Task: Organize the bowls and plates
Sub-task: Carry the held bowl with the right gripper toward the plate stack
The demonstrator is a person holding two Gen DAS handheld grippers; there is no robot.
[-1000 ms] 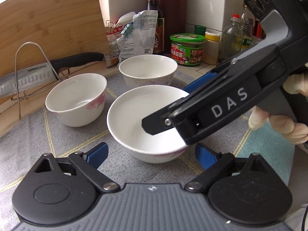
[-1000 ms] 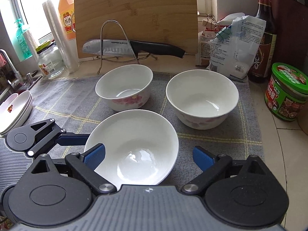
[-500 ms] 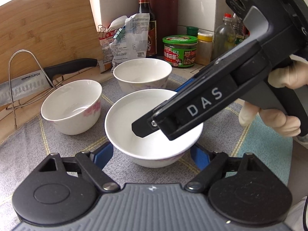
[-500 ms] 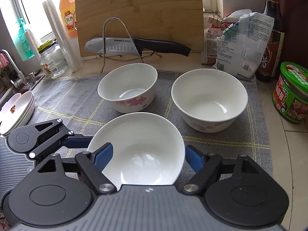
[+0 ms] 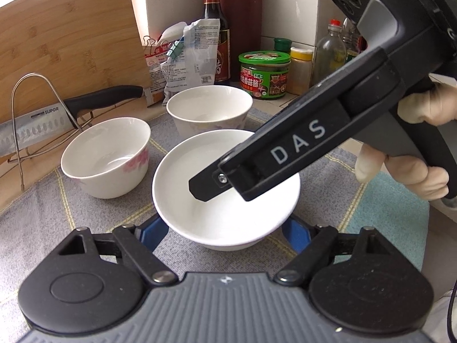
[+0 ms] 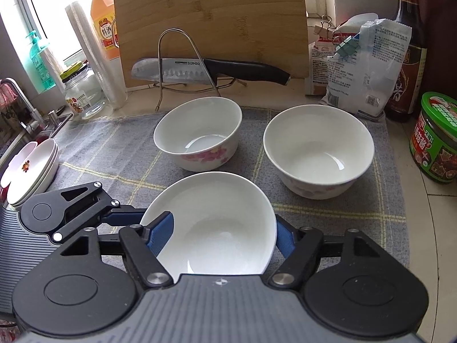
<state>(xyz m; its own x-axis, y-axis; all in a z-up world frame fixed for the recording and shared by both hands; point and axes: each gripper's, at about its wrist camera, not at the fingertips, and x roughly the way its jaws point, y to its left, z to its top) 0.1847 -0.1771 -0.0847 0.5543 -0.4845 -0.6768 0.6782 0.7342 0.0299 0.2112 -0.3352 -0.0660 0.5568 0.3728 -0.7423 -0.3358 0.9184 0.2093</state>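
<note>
On the cloth-covered table point(image 6: 120, 148), both tongs, left point(image 5: 225, 230) and right point(image 6: 224, 235), have just been closing and clamp the near bowl point(image 6: 217, 223); uneven pulls could tip it against the neighbouring bowls point(image 6: 200, 134).

White bowls on a grey checked cloth

The nearest bowl point(image 6: 217, 223) is plain white; the two bowls behind it, one on the left point(image 6: 198, 133) and one on the right point(image 6: 318, 150), are white with pink flowers on the outside. The cloth point(image 6: 114, 154) is grey with thin yellow lines in a check, and one patch point(image 5: 382, 217) is light blue. The gripper fingers point(image 6: 161, 233) are blue on black arms. The cutting board point(image 6: 211, 14) is pale wood, the knife point(image 6: 208, 70) steel with a black handle, the jar point(image 6: 435, 137) green with a red label.
</note>
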